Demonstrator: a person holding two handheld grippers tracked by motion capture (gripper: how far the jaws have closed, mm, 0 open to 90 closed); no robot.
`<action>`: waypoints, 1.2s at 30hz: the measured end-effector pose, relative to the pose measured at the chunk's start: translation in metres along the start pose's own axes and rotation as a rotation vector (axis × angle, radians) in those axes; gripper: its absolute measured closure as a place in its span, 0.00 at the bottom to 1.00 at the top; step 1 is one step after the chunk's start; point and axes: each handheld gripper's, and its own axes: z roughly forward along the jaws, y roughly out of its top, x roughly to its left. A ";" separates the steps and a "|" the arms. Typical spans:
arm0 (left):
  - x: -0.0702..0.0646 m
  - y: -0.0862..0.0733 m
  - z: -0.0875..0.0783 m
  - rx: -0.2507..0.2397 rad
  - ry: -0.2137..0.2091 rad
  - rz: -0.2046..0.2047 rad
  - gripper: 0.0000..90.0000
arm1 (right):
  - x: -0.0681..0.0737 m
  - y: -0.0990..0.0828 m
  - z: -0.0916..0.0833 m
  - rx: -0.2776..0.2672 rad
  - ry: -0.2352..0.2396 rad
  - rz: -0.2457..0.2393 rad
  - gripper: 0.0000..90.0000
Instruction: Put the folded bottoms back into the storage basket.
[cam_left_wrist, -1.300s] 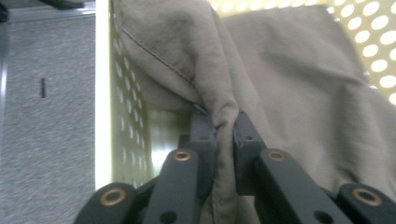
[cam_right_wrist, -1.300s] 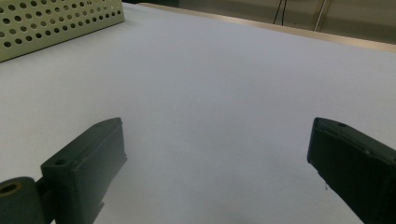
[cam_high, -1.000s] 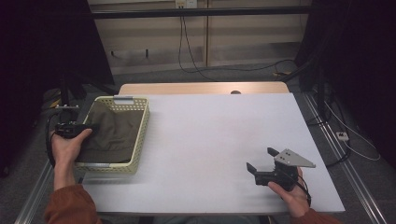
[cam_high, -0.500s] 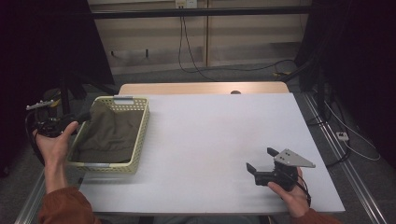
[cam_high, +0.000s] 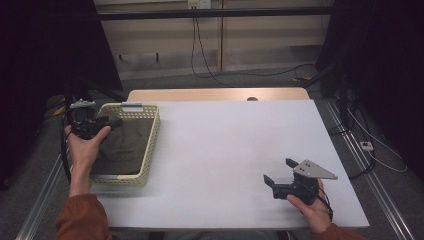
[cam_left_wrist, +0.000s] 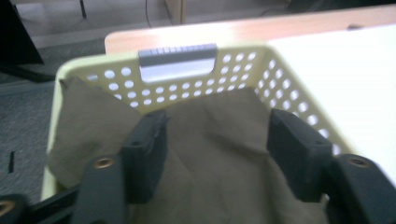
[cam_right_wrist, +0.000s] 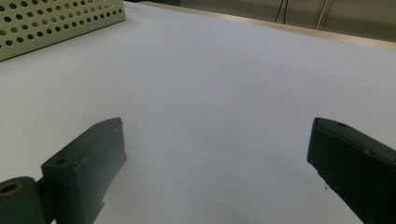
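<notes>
A pale yellow perforated basket (cam_high: 153, 142) stands at the table's left, with a dark olive cloth (cam_high: 125, 145) lying crumpled in it. My left gripper (cam_high: 113, 121) hovers over the basket's far left corner and points in across the cloth. In the left gripper view its jaws (cam_left_wrist: 217, 121) stand apart above the cloth (cam_left_wrist: 215, 158). They have just been closing, and nothing is pinched between them. My right gripper (cam_high: 278, 170) rests at the front right of the table, open. Bare white table (cam_right_wrist: 210, 70) lies between its jaws (cam_right_wrist: 219, 126).
The basket's grey handle (cam_left_wrist: 177, 60) is on its far wall. A wooden strip (cam_high: 215, 95) runs behind the white tabletop (cam_high: 230, 145). Cables lie on the floor beyond and to the right. Metal rails border both sides of the table.
The left hand pulled out to the left of the basket, then came back right to its far left corner. Its jaws let go of the cloth. The right hand has stayed put.
</notes>
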 end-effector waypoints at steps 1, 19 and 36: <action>0.001 -0.001 0.003 0.009 0.026 -0.001 0.54 | 0.000 0.000 0.000 0.000 0.000 0.000 0.05; 0.024 -0.021 0.033 0.128 0.181 -0.081 1.00 | 0.000 0.000 0.001 0.002 -0.003 0.009 0.05; 0.024 -0.033 0.057 0.309 0.218 -0.039 1.00 | 0.000 0.000 0.000 0.003 0.004 0.007 0.06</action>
